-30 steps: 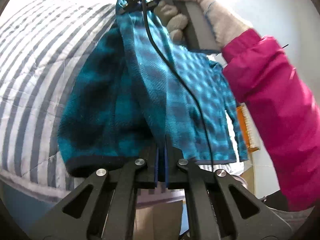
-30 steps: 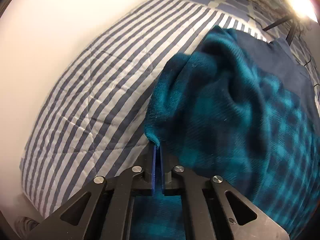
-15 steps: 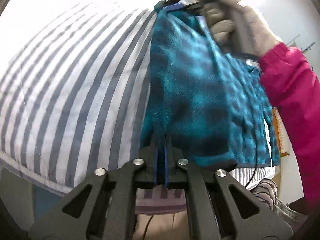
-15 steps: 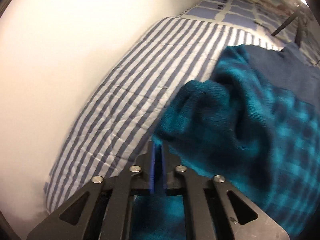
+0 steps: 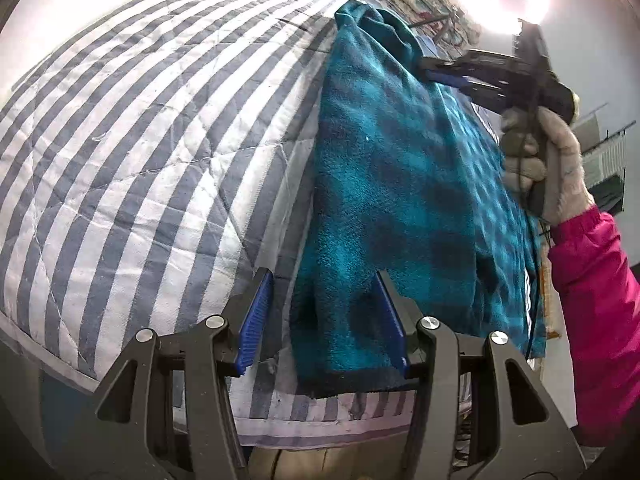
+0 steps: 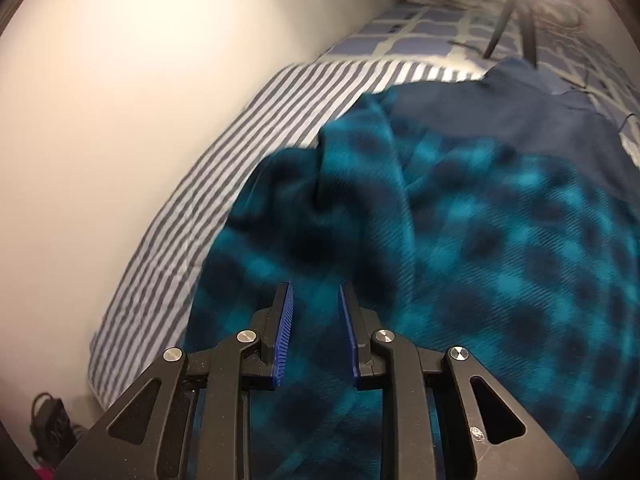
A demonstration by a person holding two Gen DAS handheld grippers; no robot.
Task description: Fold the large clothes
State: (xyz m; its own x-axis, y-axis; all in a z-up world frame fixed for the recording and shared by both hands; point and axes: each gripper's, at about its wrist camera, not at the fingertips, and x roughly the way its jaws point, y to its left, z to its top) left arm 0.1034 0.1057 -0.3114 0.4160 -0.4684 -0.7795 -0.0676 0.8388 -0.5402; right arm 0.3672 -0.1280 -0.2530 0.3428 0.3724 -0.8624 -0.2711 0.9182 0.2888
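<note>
Striped quilt (image 5: 132, 152) by a bare wall (image 6: 120, 100), no readable writing.
Your left gripper (image 5: 322, 312) and right gripper (image 6: 316, 320) are opening, fleece (image 5: 392, 184) loose.

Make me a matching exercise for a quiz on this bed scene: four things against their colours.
Things:
1. fleece garment
2. quilt
3. sleeve
4. glove

Colours:
A. pink
B. grey and white stripes
C. beige
D. teal and dark plaid

Pairs: 1-D, 2-B, 3-A, 4-C
</note>
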